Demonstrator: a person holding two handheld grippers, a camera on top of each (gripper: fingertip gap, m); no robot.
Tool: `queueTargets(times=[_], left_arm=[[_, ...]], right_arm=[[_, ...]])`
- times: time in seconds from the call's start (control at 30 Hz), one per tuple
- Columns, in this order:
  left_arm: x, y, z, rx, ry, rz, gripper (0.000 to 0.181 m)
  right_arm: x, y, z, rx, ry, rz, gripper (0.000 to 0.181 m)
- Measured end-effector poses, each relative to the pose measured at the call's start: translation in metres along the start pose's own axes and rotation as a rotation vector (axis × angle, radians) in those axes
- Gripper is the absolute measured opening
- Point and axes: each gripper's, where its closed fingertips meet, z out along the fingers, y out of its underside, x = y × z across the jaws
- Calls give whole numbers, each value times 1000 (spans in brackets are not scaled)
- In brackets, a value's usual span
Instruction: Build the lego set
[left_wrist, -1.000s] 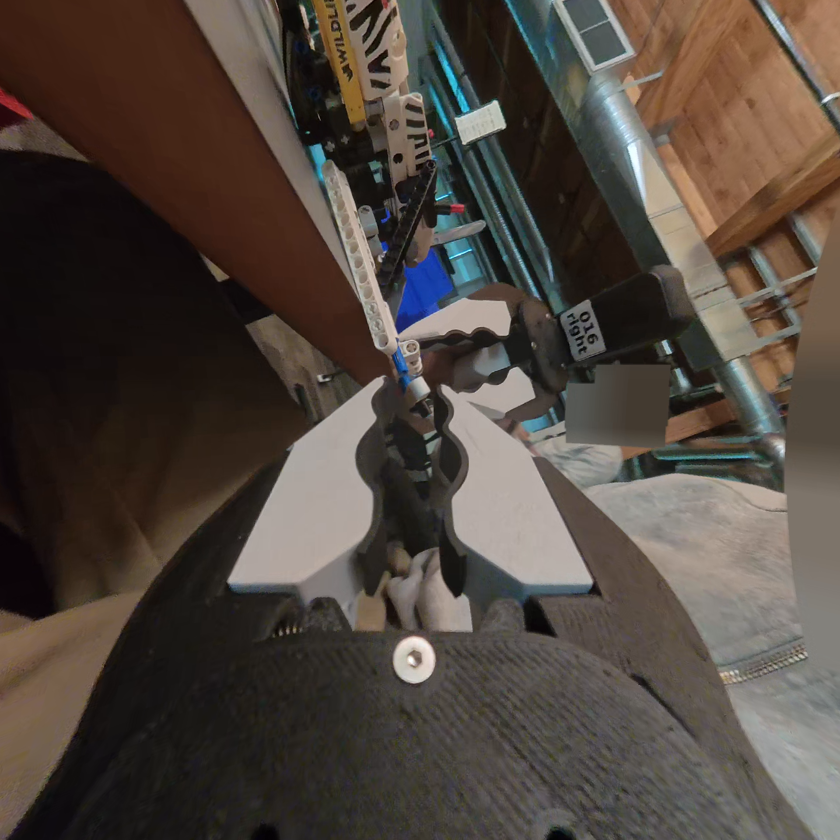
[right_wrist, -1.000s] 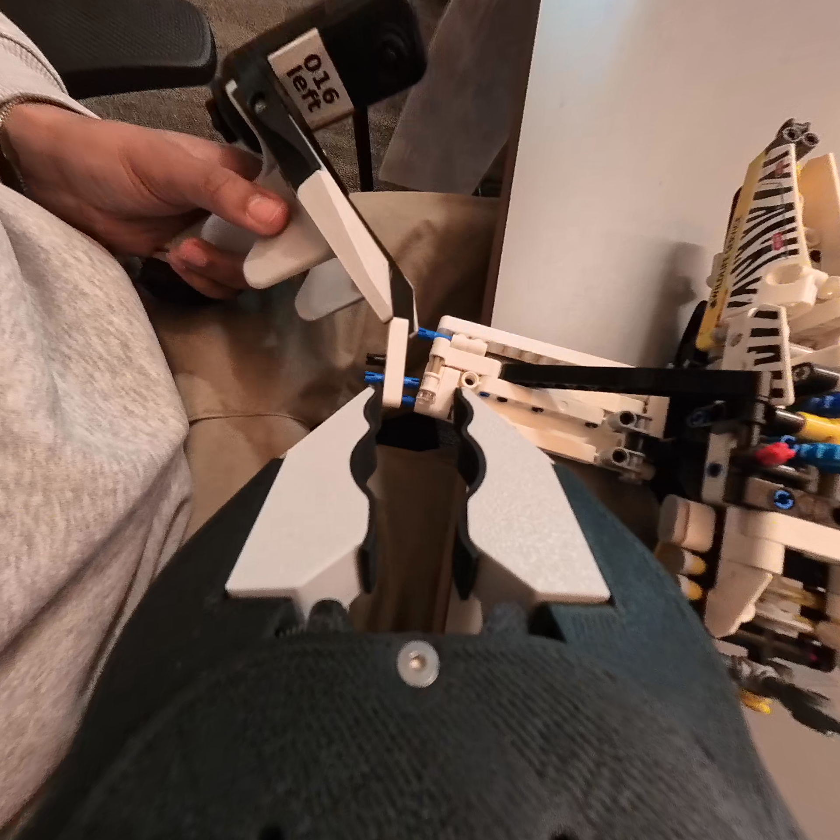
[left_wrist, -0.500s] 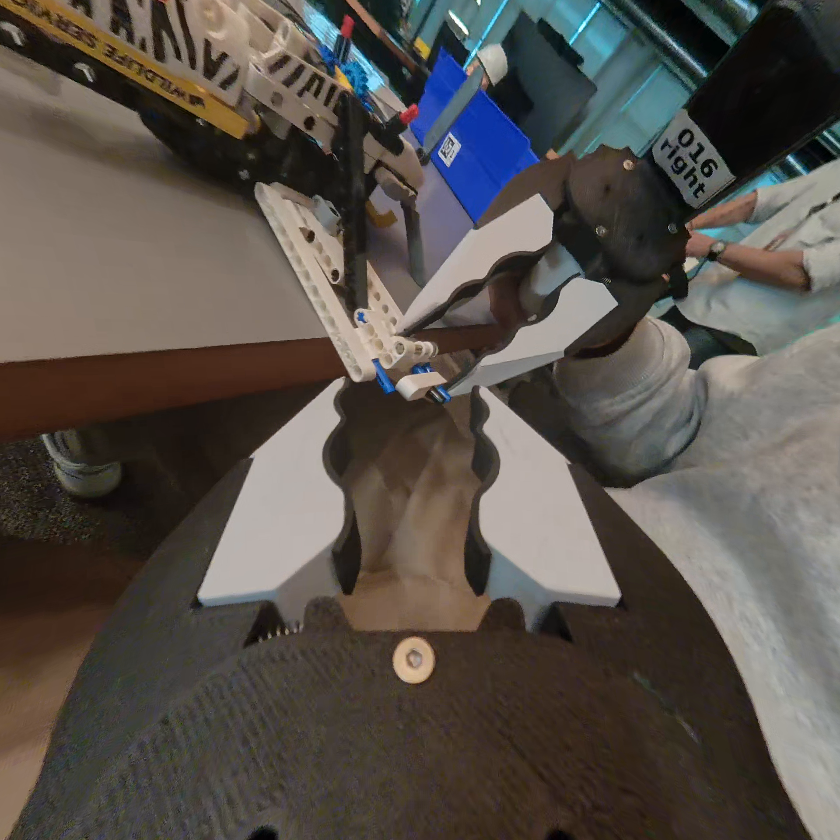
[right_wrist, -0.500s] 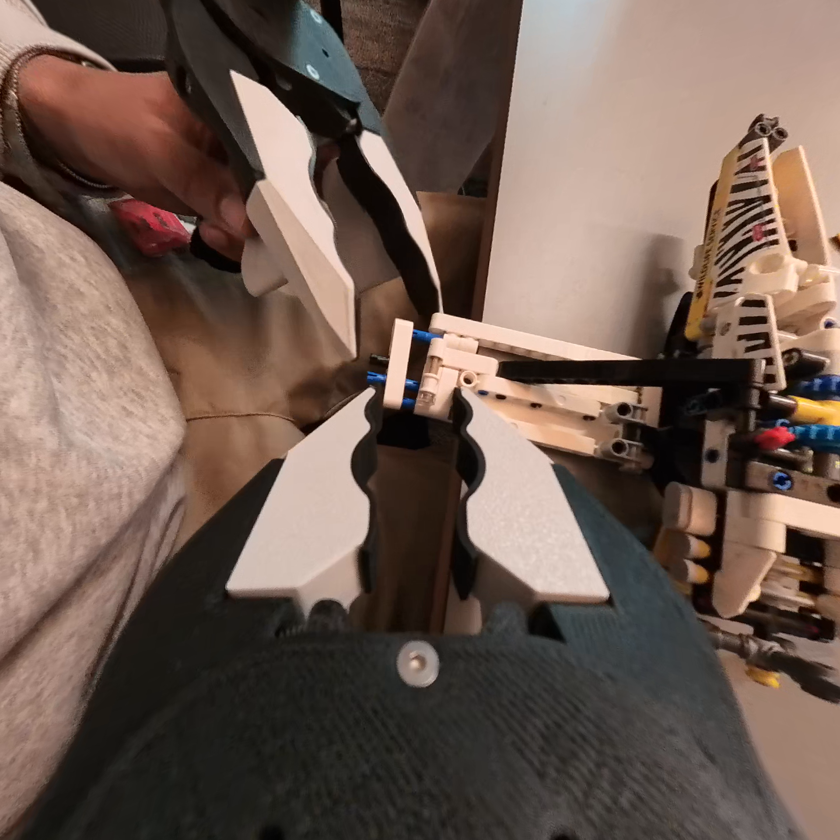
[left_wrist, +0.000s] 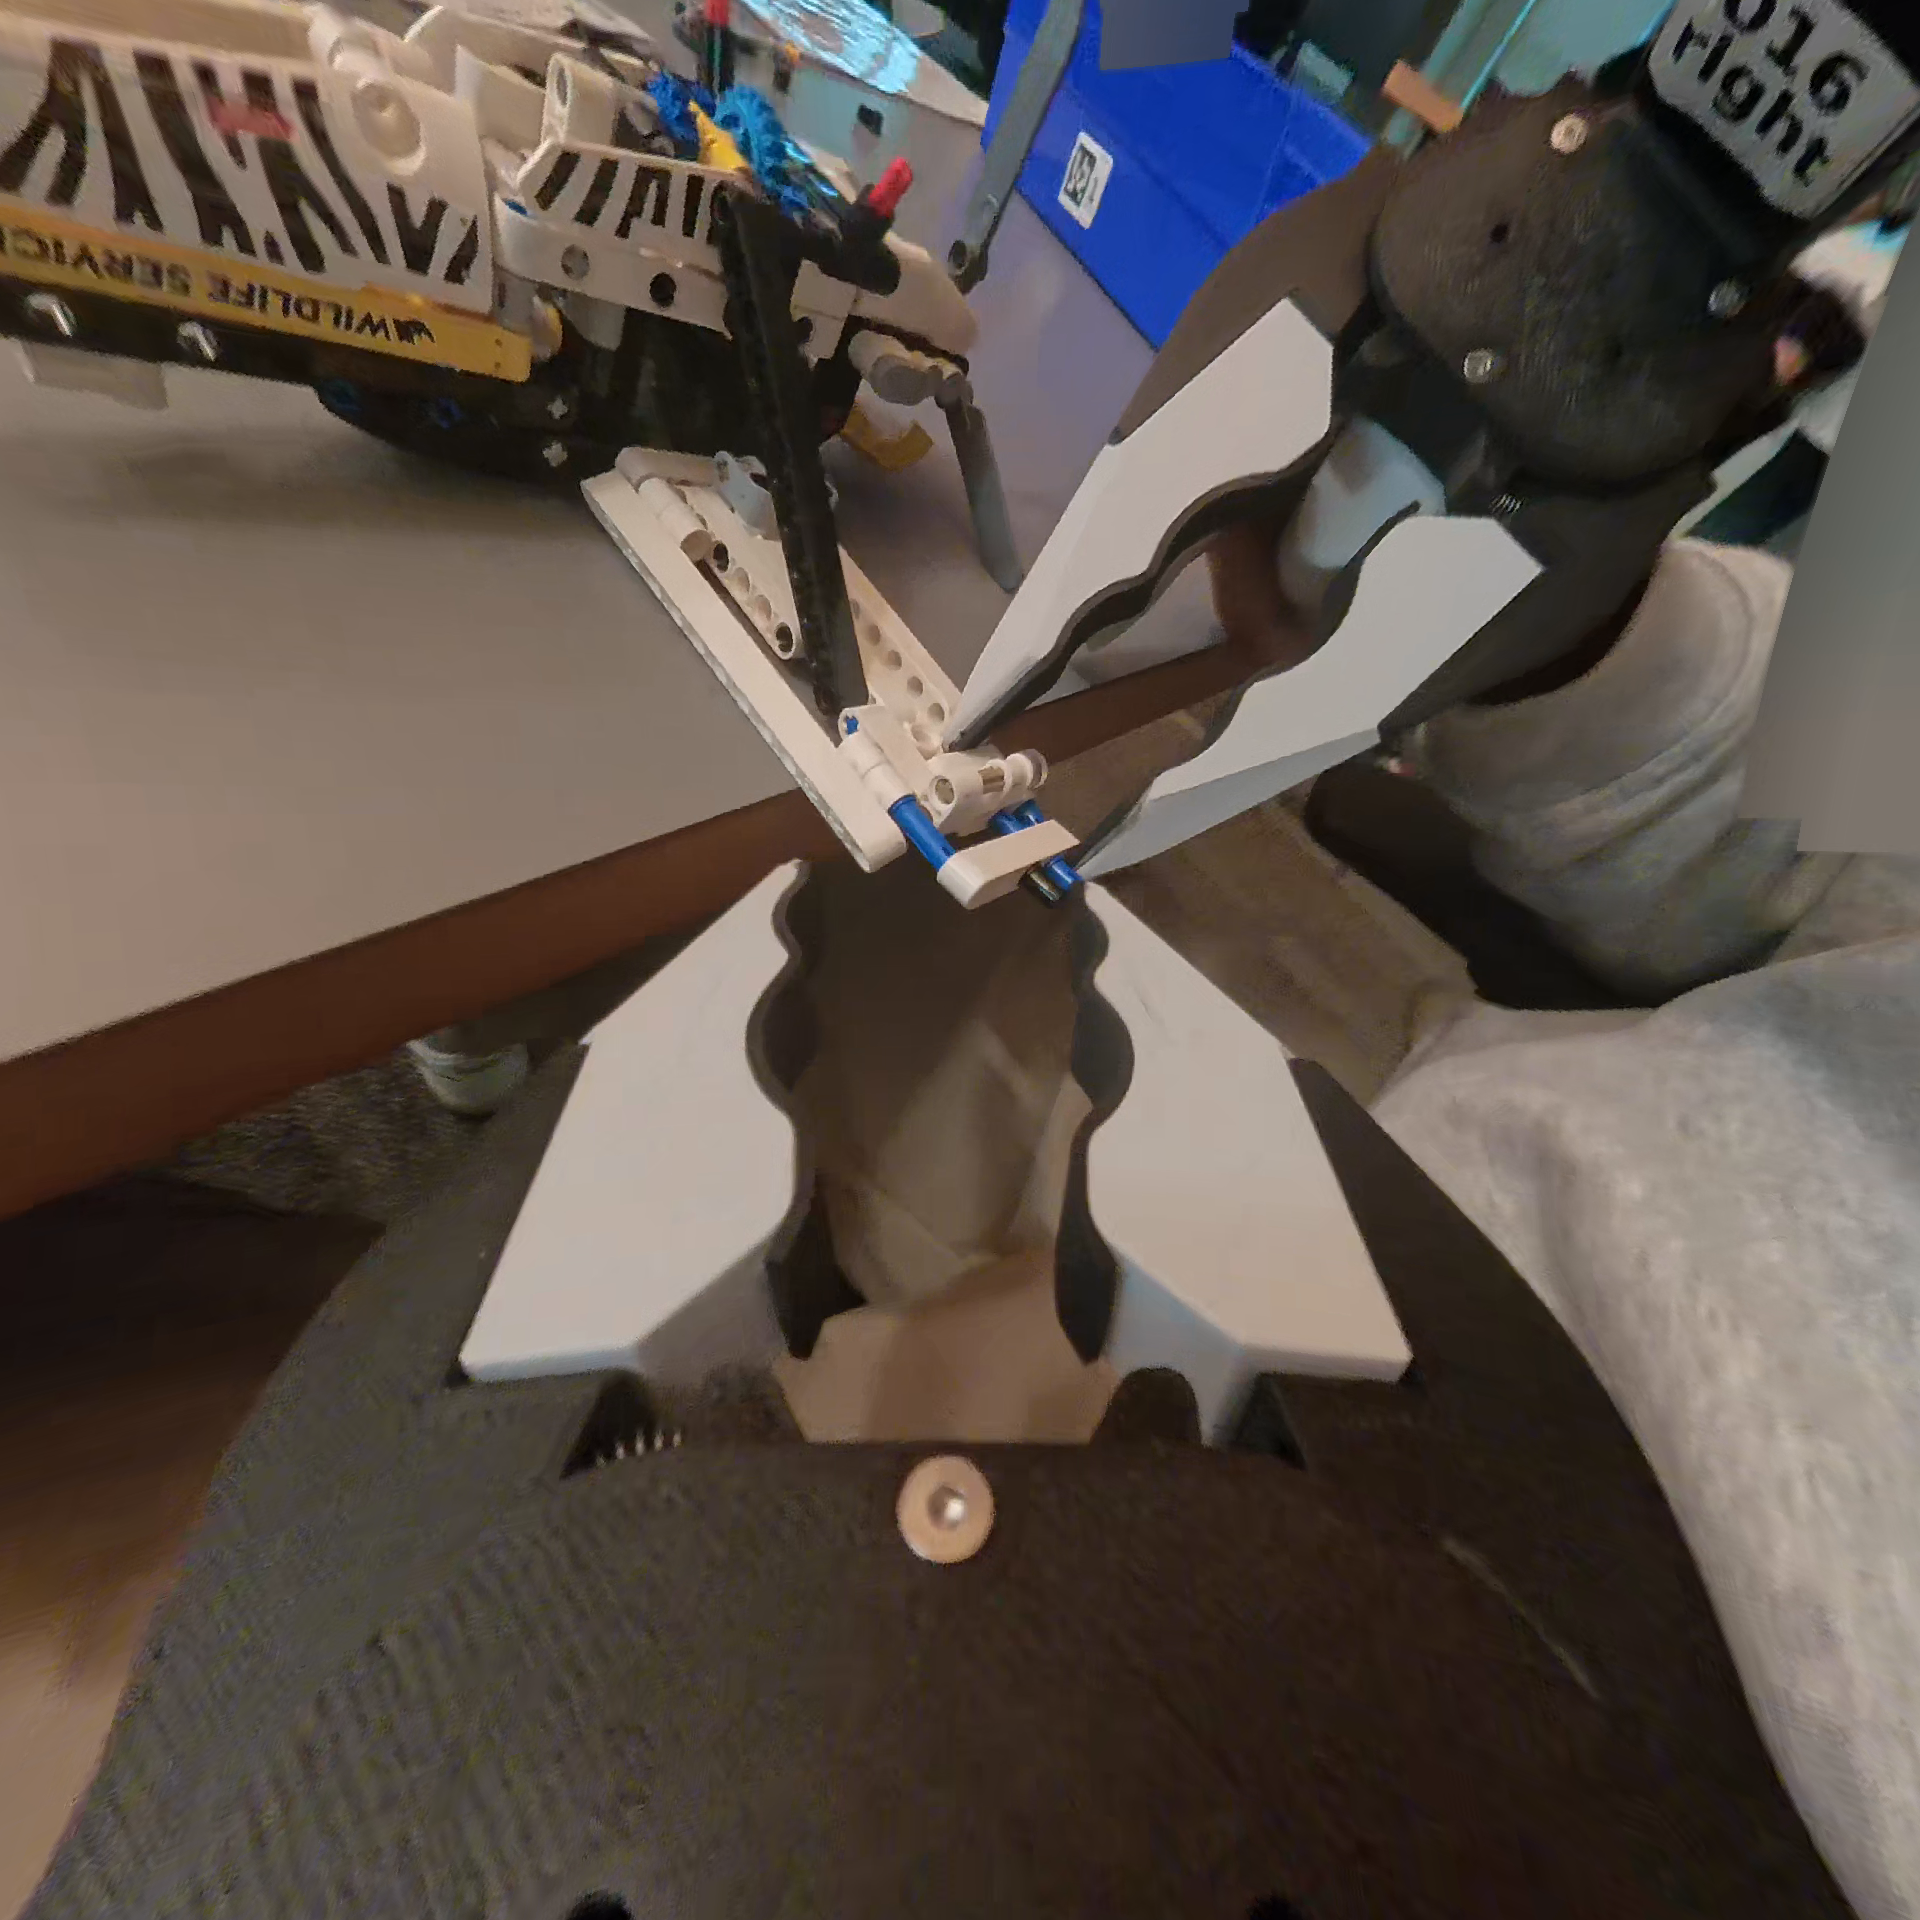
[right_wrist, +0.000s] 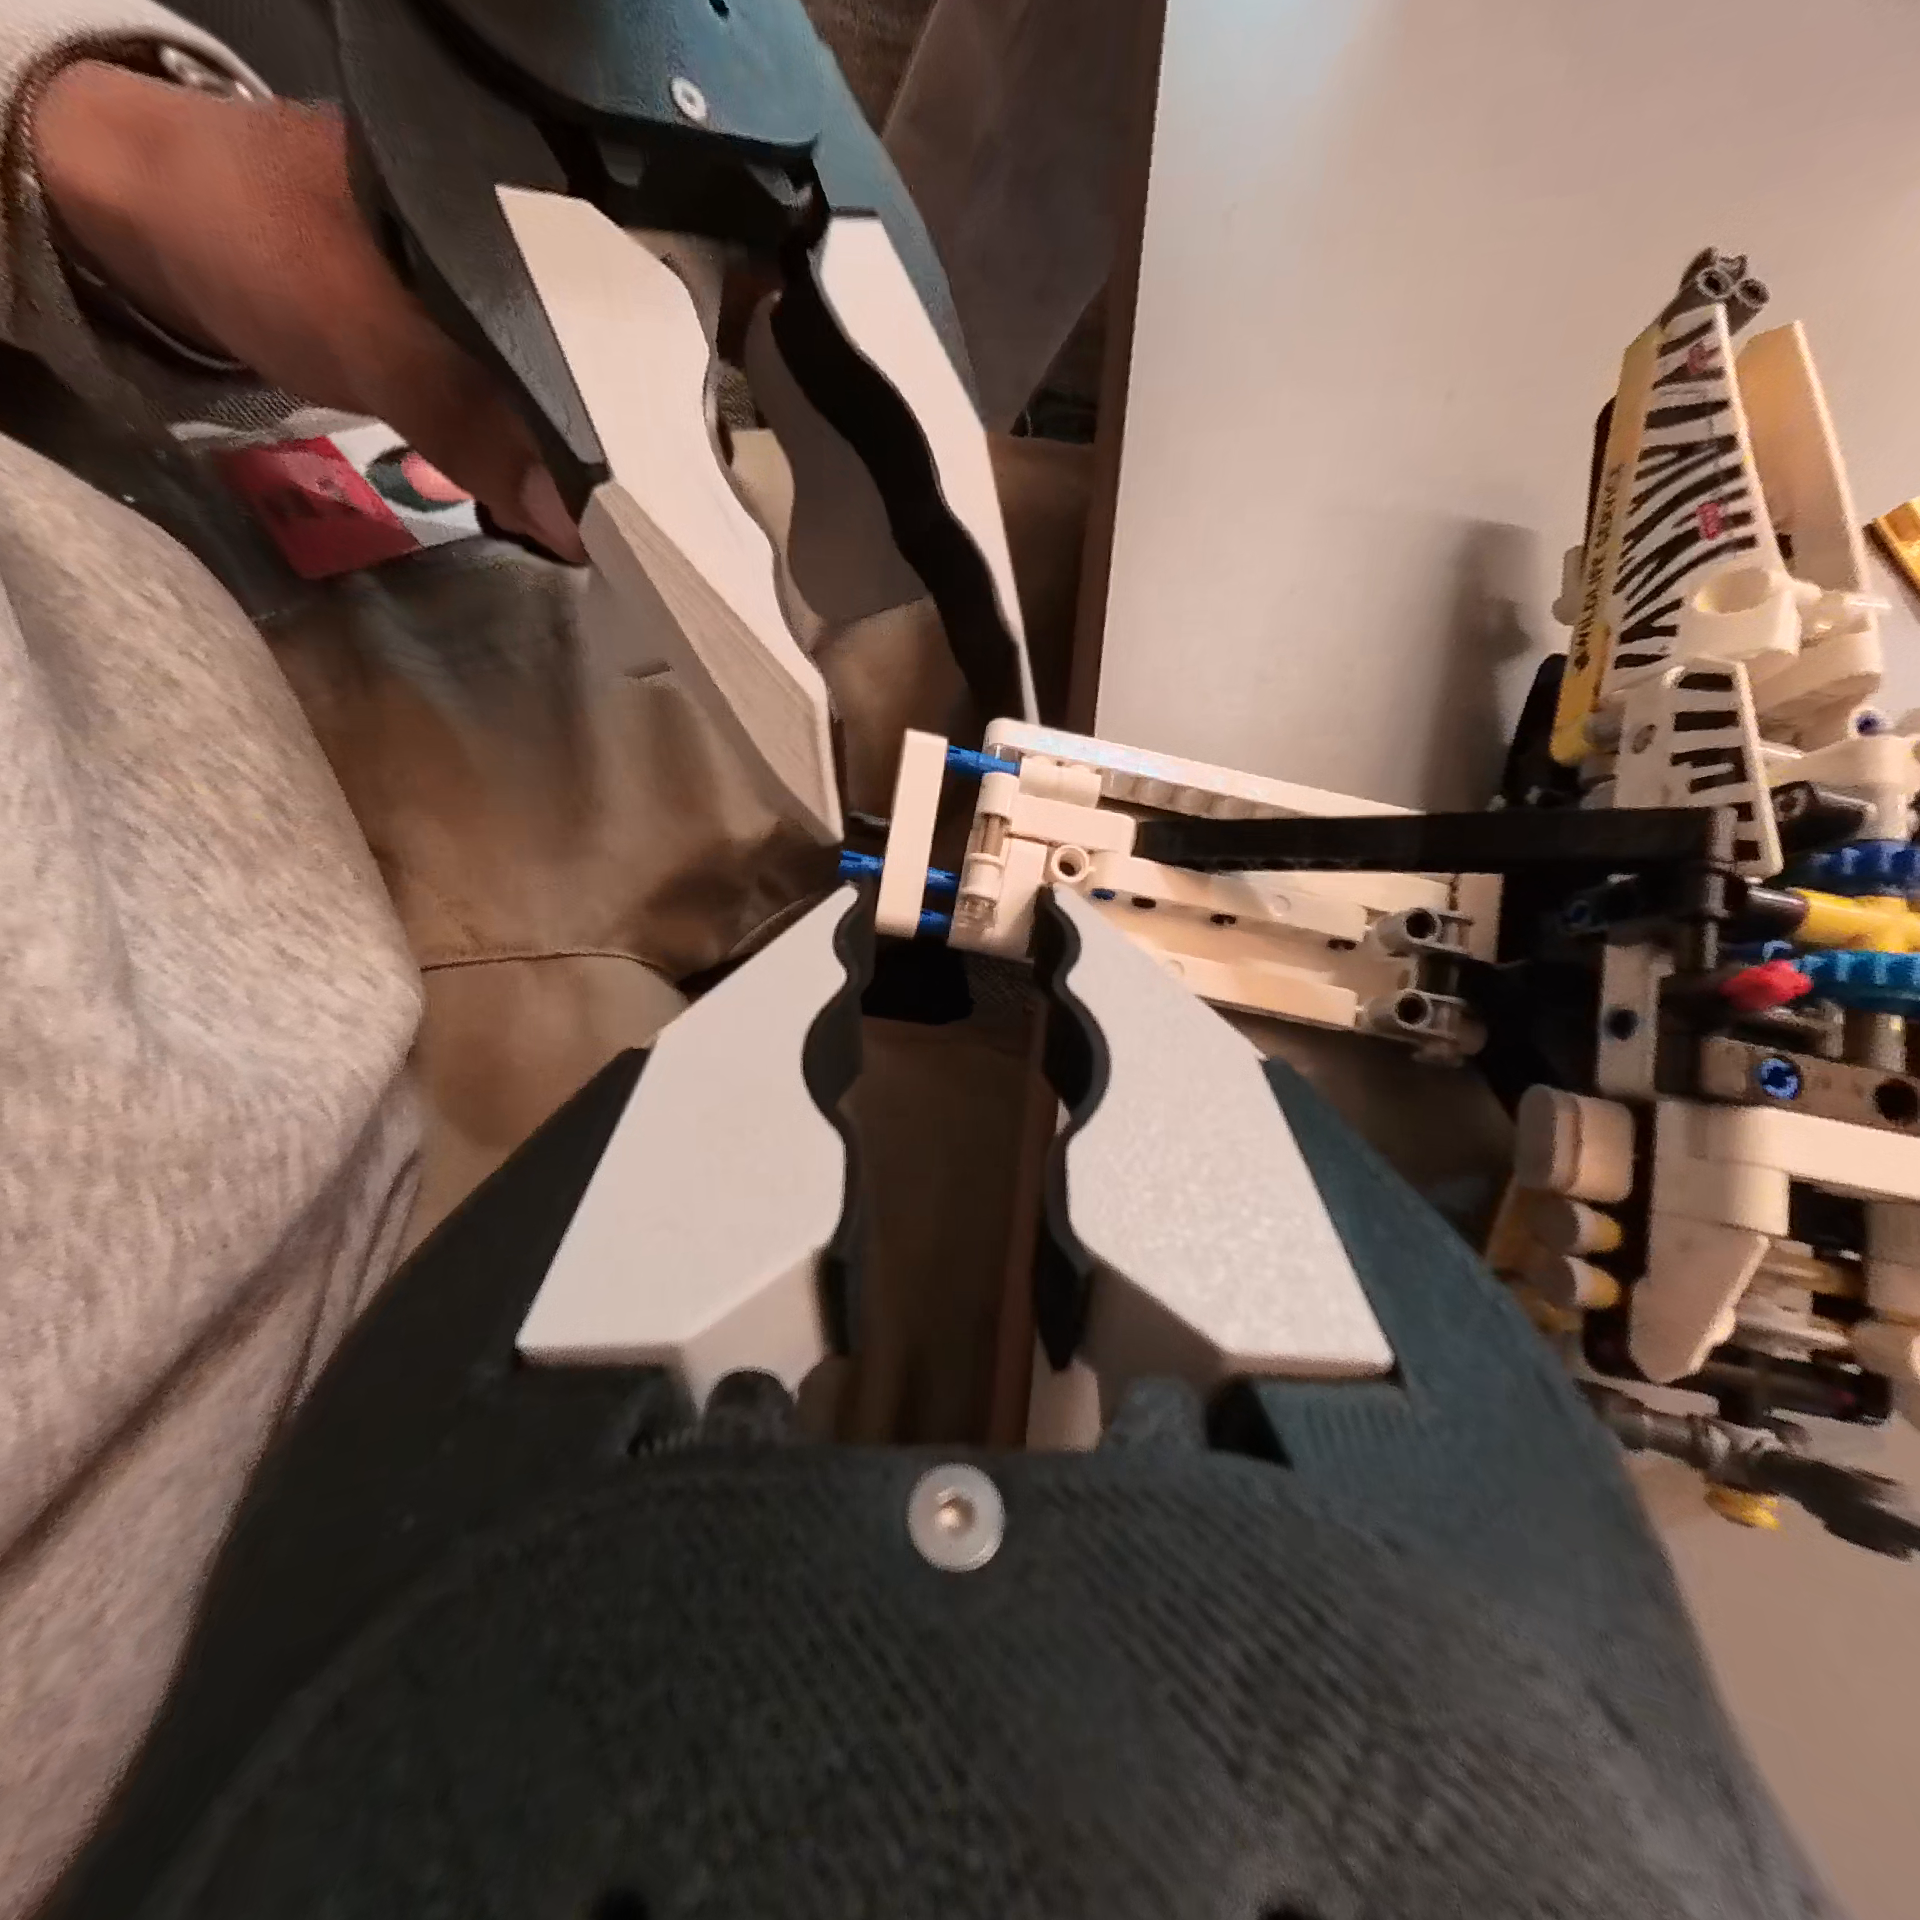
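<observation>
While the right claw (right_wrist: 940, 925) sits spread around the white arm (right_wrist: 1195, 894) of the striped lego truck (left_wrist: 312, 229), seemingly bracing it, the left claw (left_wrist: 940, 914) waits open and empty just short of the small white plate (left_wrist: 1003, 857) on blue pins.

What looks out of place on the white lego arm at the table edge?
The small white end plate is not seated: it stands off the white arm, with the blue pins bare in the gap. It also looks slightly tilted.
</observation>
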Motion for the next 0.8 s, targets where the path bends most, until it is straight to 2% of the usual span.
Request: queueTargets(times=[0.17,0.57,0.7,0.8], left_arm=[[2,-1,0,-41,7,101,40],[-3,-1,-1,-114,6,253,40],[-6,0,-2,-145,-17,354,38],[-11,3,-3,-194,-50,436,27]], right_arm=[[1,1,0,-35,28,-17,30],[5,0,2,-76,76,-4,30],[6,0,3,-73,85,9,30],[7,0,4,-75,90,14,30]])
